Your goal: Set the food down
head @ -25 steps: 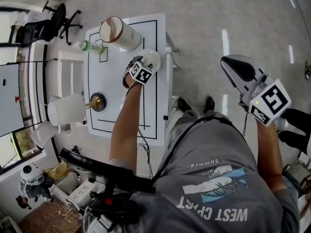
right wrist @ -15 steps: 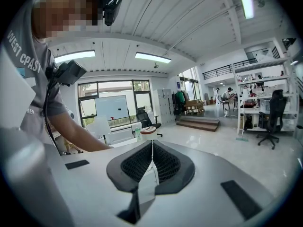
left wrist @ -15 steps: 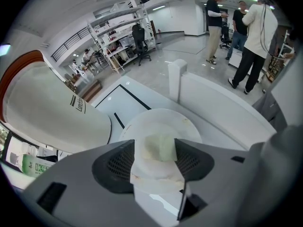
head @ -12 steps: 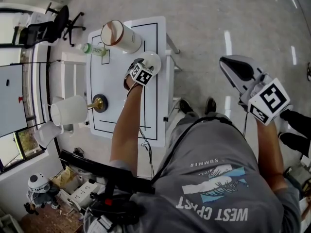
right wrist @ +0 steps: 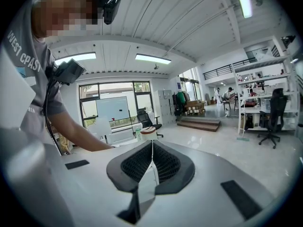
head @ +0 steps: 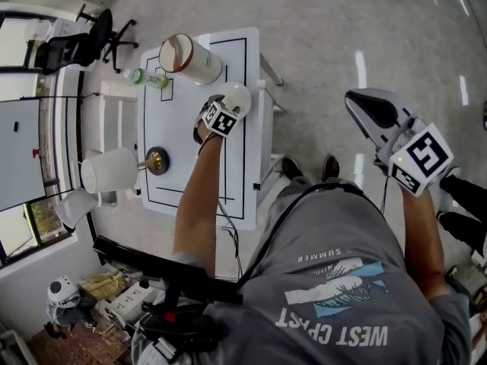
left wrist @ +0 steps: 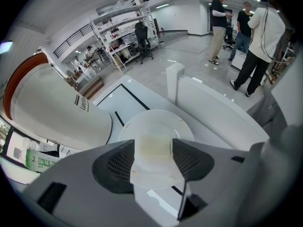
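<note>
A pale yellowish food slice (left wrist: pixel 153 147) sits between the jaws of my left gripper (left wrist: pixel 153 156), whose pads touch its two sides. It hangs just above a round white plate (left wrist: pixel 156 123). In the head view the left gripper (head: pixel 223 116) is over that plate (head: pixel 239 93), near the right edge of the white table (head: pixel 179 128). My right gripper (head: pixel 359 102) is held far out to the right over the floor. Its jaws (right wrist: pixel 151 167) are pressed together with nothing between them.
A large white cylinder with a brown rim (head: pixel 190 55) lies at the table's far end, beside a green-labelled bottle (head: pixel 148 77). A white-shaded lamp (head: pixel 110 171) with a brass base (head: pixel 156 160) is at the left. People (left wrist: pixel 221 22) stand in the background.
Nothing has visibly moved; the left gripper stays over the plate, the right stays out to the side, and the head view has shifted slightly.
</note>
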### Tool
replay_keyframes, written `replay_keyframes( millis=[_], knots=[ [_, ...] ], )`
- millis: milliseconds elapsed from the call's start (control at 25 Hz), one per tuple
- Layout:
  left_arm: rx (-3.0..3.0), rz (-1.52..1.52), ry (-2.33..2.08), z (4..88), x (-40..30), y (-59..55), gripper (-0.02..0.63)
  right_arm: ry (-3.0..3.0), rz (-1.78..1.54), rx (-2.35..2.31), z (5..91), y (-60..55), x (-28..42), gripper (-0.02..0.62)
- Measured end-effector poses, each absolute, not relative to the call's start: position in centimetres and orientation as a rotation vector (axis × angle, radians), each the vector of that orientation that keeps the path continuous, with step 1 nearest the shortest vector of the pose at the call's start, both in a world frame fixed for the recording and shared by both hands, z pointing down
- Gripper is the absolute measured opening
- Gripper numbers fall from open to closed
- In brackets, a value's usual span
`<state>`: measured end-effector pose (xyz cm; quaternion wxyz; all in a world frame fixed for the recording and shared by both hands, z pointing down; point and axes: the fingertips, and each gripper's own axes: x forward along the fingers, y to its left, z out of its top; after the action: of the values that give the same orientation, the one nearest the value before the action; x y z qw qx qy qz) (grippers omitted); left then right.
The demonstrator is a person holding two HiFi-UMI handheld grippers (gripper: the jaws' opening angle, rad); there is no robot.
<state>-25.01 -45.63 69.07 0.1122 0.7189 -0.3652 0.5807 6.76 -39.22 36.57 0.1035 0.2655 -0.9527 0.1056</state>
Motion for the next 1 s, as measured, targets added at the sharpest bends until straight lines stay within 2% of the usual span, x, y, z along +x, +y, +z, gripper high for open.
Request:
replay_keyframes(
  millis=[280,480,760,1000],
  knots=[
    [2.105,1.639,-1.153,67.4,-24.3,-45.6,0.239,-2.821,0.317,0.756,36.6,-39.0,7.9,0.008],
    [2.166,1.461,-1.286,63.8,-22.6,-44.9,0.238,-2.837,0.305,0.709,37.0,-38.7,7.8,0.008],
    [2.275,1.145,-1.462,56.1,-17.9,-41.8,0.236,-2.849,0.288,0.559,37.0,-37.5,7.4,0.008],
    [2.42,0.79,-1.658,45.9,-14.2,-37.4,0.235,-2.887,0.283,0.416,36.2,-35.3,7.3,0.008]
  ],
)
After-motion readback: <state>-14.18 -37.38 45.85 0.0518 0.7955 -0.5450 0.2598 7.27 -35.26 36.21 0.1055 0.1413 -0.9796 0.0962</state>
